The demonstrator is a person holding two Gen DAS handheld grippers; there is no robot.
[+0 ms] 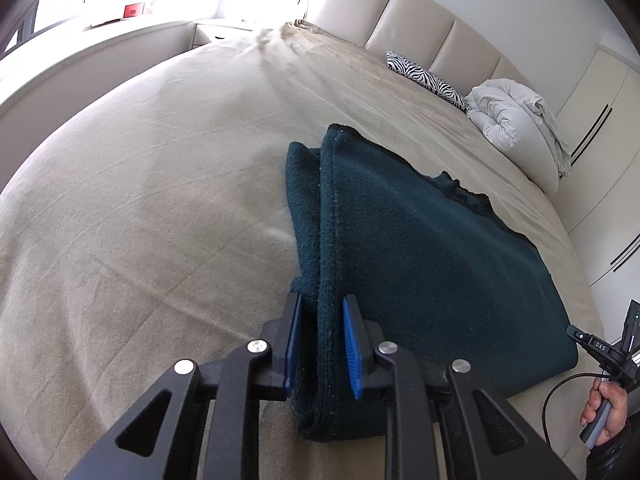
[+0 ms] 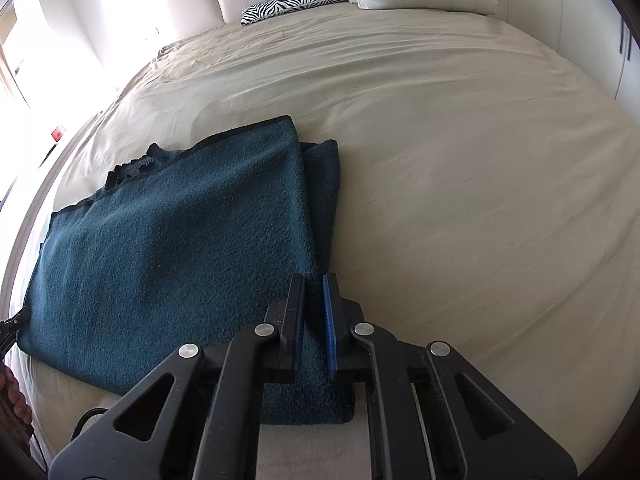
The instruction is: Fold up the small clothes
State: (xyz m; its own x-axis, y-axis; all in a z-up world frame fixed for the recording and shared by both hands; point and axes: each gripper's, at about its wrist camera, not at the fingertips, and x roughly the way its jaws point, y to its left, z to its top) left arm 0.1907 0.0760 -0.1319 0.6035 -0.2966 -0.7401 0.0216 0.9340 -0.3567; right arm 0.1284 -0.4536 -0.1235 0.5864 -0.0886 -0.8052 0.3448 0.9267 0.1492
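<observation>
Teal garment (image 1: 420, 248) lies lengthwise toward headboard; left gripper (image 1: 320, 344), right gripper (image 2: 314, 320) both clench its corners.

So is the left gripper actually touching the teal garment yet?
Touching. The left wrist view shows the left gripper closed on the folded edge of the teal garment, with the fabric bunched between its blue pads.
</observation>
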